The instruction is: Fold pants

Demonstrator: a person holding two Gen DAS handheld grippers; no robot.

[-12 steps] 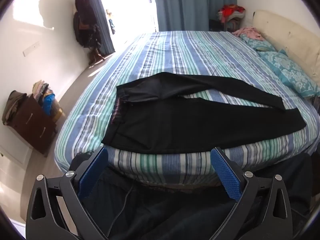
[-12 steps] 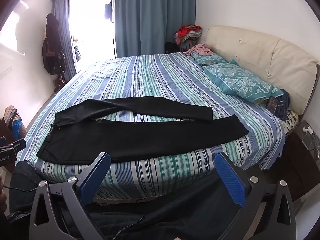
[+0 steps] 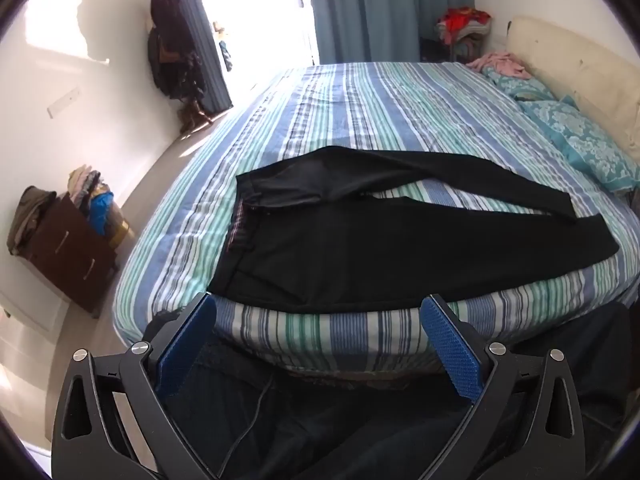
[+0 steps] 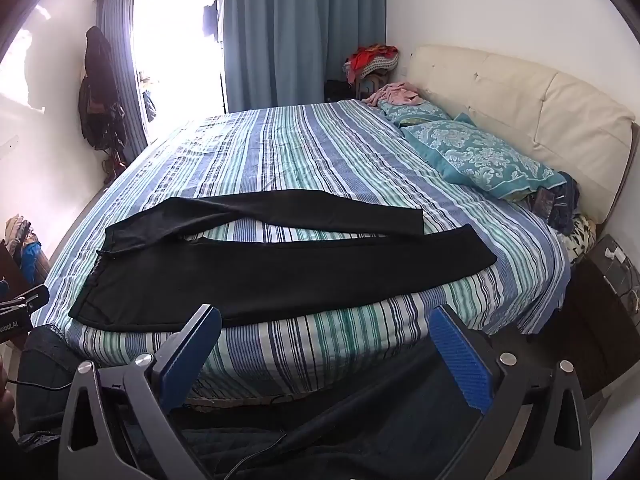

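A wide bed in a blue, green and white striped cover (image 4: 320, 152) carries a pair of black fabric pants (image 4: 280, 272) laid flat near its front edge, legs slightly parted, waistband at left. Short of the mattress, the left tool (image 3: 318, 328) and right tool (image 4: 326, 340) hang with blue-padded jaws spread wide, gripping nothing.

I see white walls (image 4: 460, 8), blue curtains (image 4: 296, 32) beside a sun-bright glass door (image 4: 176, 56), a cream padded headboard (image 4: 520, 100), a striped bedspread (image 4: 304, 152), a dark wooden dresser (image 3: 72, 252), pale floor (image 3: 36, 364).
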